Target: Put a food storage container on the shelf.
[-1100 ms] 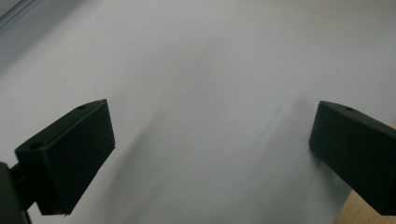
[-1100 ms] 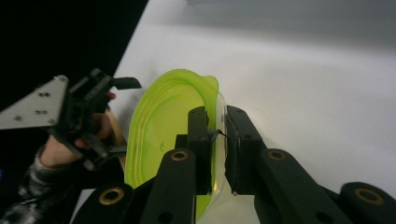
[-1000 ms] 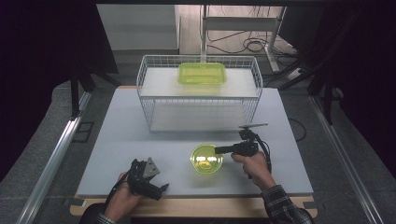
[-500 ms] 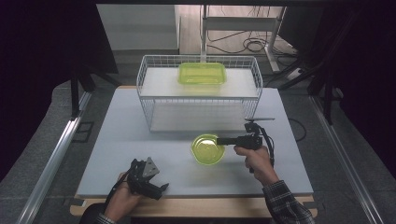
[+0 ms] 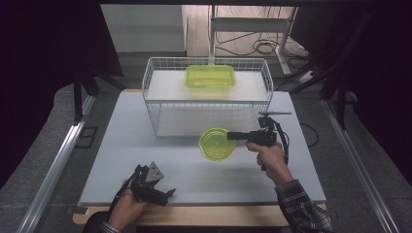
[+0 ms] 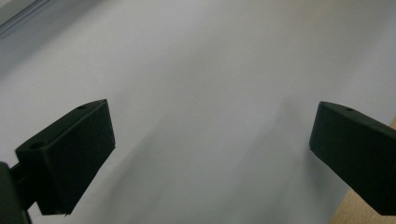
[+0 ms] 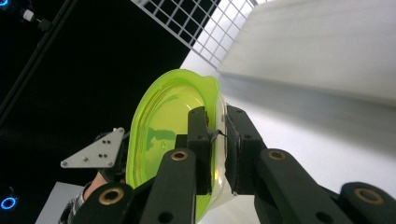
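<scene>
The right gripper (image 5: pixel 232 136) is lifting the round translucent green plastic bowl (image 5: pixel 216 143) higher off the white table (image 5: pixel 121 145), toward the wire basket (image 5: pixel 155 104).

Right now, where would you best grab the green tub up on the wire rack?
Take the green tub by its near long rim, coming from above with a claw: it sits open side up on the wire rack shelf, whose wire walls probably block a level approach.

In the right gripper view the green bowl (image 7: pixel 163 140) is cut off at the bottom, and the black jaws hide part of its rim. The person's left hand (image 7: pixel 93 184) peeks out behind it — mostly hidden. The wire basket (image 7: pixel 196 23) runs off the top edge.
</scene>
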`<state>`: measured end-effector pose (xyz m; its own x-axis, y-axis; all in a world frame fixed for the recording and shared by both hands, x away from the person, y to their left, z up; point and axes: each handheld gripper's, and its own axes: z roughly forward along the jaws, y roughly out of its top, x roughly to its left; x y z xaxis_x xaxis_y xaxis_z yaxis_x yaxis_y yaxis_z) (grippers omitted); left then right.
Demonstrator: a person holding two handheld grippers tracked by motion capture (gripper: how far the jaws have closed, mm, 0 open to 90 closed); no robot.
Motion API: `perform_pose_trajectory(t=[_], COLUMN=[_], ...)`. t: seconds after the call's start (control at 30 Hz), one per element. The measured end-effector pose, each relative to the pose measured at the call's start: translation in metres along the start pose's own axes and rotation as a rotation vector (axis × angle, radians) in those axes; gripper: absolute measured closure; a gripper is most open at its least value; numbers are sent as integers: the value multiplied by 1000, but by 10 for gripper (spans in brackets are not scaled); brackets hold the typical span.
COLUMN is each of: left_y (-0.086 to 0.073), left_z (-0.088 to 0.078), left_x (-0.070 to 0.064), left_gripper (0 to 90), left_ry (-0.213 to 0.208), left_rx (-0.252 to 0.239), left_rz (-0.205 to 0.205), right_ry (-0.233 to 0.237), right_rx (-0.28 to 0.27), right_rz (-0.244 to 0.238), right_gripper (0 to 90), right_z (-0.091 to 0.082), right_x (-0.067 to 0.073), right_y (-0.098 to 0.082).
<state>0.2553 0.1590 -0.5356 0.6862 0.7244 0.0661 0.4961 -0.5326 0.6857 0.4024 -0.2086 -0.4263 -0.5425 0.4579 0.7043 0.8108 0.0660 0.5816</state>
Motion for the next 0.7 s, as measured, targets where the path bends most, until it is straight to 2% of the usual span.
perform_pose_trajectory(t=[0.27,0.7], left_y=[0,0], left_z=[-3,-3], left_x=[3,4], left_gripper=[1,4], left_ry=[-16,-20], left_rx=[-23,-24], left_rz=[-21,-32], right_ry=[-3,-7], right_rx=[-27,-68], right_rz=[-27,-29], right_gripper=[808,808], right_z=[-5,-14], right_x=[16,32], right_y=[18,44])
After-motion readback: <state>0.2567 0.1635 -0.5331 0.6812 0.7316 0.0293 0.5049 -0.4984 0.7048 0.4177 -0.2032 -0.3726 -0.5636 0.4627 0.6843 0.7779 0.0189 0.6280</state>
